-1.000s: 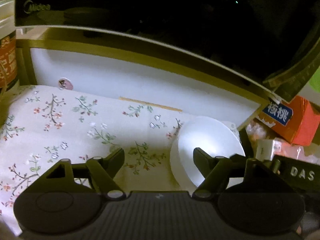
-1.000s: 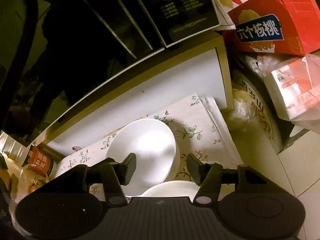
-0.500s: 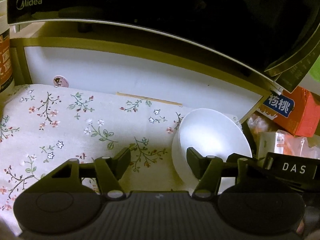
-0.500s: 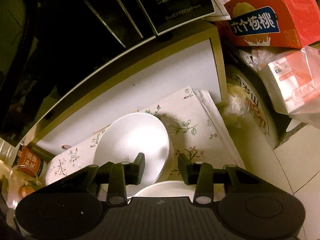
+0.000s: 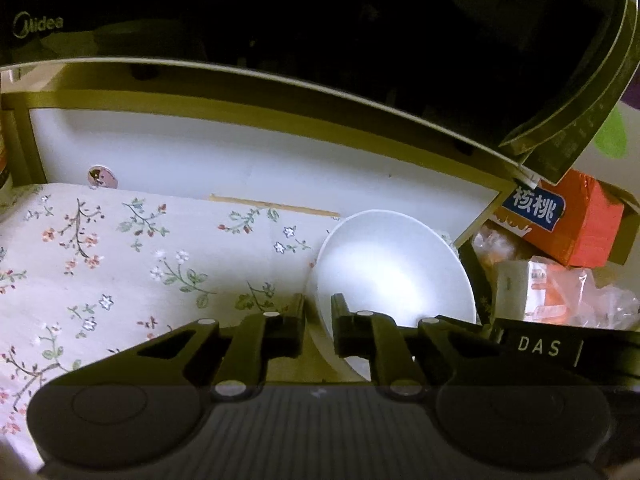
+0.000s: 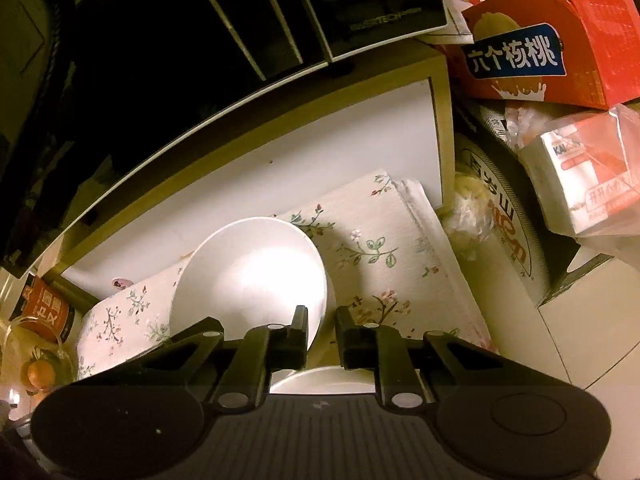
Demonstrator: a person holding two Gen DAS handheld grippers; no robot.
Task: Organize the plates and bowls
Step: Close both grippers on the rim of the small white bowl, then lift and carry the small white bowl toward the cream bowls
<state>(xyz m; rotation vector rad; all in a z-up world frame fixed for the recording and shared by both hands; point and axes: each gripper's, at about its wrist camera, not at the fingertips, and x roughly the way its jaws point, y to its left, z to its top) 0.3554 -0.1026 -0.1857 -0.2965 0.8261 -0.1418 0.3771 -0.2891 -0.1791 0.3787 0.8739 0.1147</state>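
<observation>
left gripper (image 5: 319, 312) and right gripper (image 6: 321, 326): both closing, pinching opposite rims of white bowl (image 5: 394, 268) | risk: thin, smooth rim may slip | grip depth seems shallow

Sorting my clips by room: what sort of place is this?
Likely a cluttered home kitchen corner: a Midea microwave on a shelf, a white bowl on a floral cloth, boxed food beside.

Left gripper (image 5: 319, 316), right gripper (image 6: 322, 330): black plastic, silver rivets, ribbed grey base.
</observation>
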